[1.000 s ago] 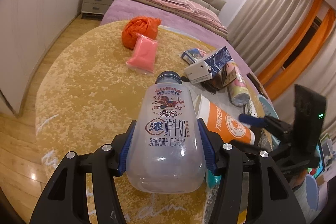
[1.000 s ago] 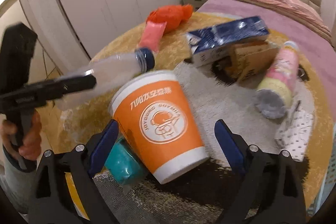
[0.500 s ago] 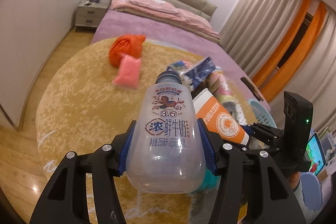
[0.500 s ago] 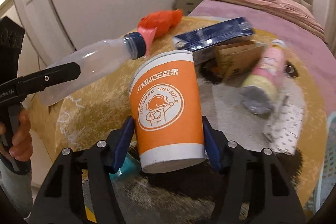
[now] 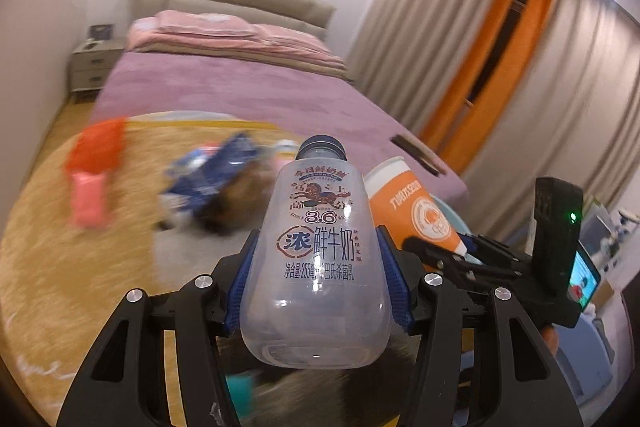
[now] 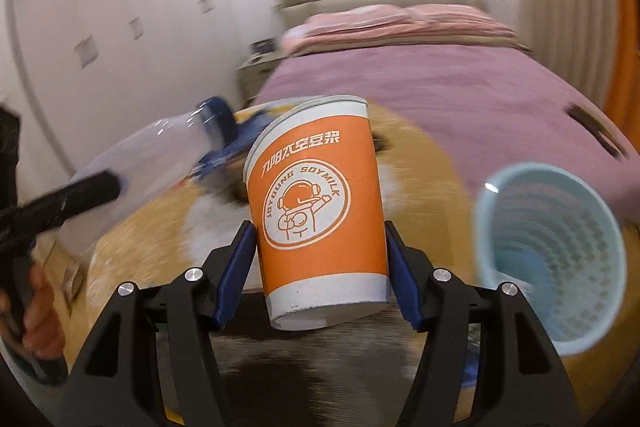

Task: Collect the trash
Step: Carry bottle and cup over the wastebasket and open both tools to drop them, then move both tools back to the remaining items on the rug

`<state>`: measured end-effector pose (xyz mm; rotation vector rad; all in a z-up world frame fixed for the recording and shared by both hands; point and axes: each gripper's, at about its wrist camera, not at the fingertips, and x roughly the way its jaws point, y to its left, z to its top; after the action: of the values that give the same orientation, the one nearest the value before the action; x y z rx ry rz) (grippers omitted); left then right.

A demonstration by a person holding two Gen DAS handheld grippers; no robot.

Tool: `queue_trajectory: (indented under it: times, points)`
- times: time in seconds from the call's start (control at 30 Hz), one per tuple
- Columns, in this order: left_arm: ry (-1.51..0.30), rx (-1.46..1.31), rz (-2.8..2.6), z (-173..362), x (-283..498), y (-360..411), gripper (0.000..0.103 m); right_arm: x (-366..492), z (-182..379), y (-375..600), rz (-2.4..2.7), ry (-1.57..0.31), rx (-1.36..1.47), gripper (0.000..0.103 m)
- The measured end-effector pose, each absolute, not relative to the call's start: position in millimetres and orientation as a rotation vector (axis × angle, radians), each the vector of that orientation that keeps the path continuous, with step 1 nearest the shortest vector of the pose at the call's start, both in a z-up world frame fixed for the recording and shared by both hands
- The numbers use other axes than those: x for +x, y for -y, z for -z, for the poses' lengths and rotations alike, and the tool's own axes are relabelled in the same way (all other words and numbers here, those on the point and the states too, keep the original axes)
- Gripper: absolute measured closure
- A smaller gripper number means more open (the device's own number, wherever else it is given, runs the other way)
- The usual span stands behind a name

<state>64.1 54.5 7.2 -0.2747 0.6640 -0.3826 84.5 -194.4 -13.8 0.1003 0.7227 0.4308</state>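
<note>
My left gripper (image 5: 318,291) is shut on a clear plastic milk bottle (image 5: 316,267) with a blue cap, held up in the air. My right gripper (image 6: 320,271) is shut on an orange and white paper soy-milk cup (image 6: 318,219), also lifted. The cup (image 5: 412,211) shows in the left wrist view just right of the bottle. The bottle (image 6: 160,163) shows in the right wrist view at the left. A light blue mesh waste basket (image 6: 548,259) stands to the right of the cup, its mouth facing me.
On the round yellow rug (image 5: 72,247) lie an orange bag (image 5: 100,143), a pink packet (image 5: 90,199) and a blue carton (image 5: 212,175), all blurred. A purple bed (image 5: 248,95) lies behind. White wardrobes (image 6: 100,27) stand at the left.
Both grippers have risen and swung right with their loads. The right gripper closed on the cup a second ago. The blue basket has come into the right wrist view.
</note>
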Motion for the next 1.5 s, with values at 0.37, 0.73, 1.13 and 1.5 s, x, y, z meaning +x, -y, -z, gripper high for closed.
queue_trajectory:
  times: [0.37,0.73,1.13,1.5]
  points:
    - [-0.77,-0.209,0.606,9,136,95,0.049,113,47,336,0.013,-0.773,0.308,0.043]
    - [-0.909,-0.133,0.639,60,190,190,0.049,120,106,408,0.159,-0.871,0.451,0.043]
    - [-0.893,-0.182,0.621,59,183,179,0.034,130,115,414,0.134,-0.901,0.461,0.042]
    - [-0.74,-0.145,0.597,28,121,126,0.034,115,91,374,0.048,-0.852,0.362,0.043]
